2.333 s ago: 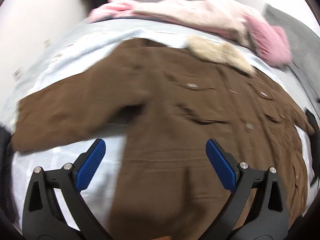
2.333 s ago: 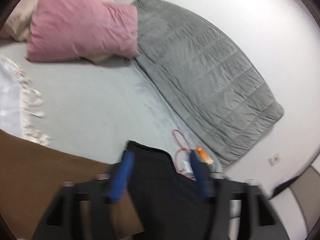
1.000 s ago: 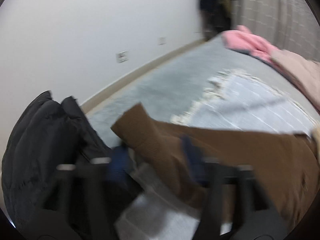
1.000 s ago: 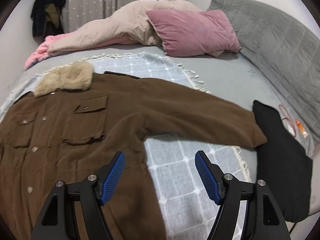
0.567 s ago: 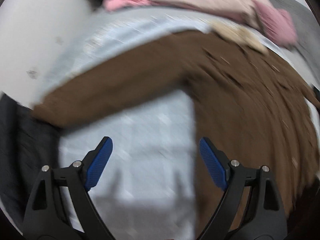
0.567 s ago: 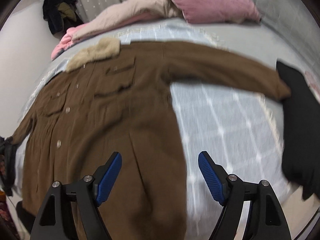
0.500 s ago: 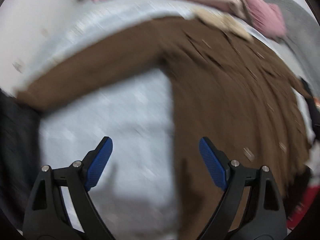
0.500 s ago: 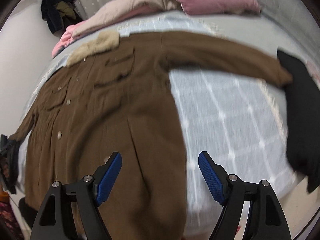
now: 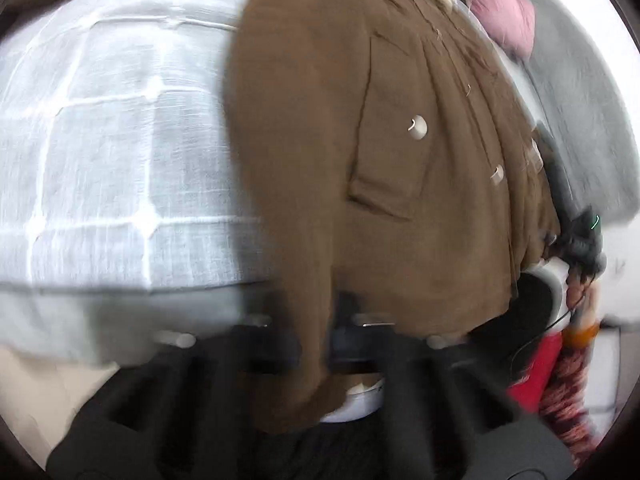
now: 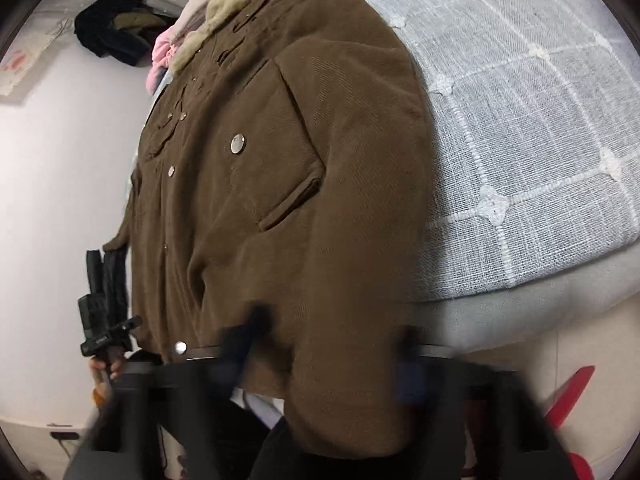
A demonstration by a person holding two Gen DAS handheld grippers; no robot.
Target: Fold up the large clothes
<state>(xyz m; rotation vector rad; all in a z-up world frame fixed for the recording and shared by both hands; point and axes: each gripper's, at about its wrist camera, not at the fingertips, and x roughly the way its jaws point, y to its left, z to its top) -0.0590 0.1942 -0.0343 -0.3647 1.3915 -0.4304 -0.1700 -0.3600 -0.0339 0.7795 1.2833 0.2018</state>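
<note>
As the coat [image 10: 304, 184] hangs its hem over the bed [image 10: 520, 100] edge, both claws, left [image 9: 312, 344] and right [image 10: 324, 352], straddle it; blur hides their grip.

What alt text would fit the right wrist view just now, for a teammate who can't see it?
The right gripper, blurred, straddles the hem of a brown coat that hangs over the edge of a bed. The coat lies spread on a pale checked blanket, fur collar at the far end.
</note>
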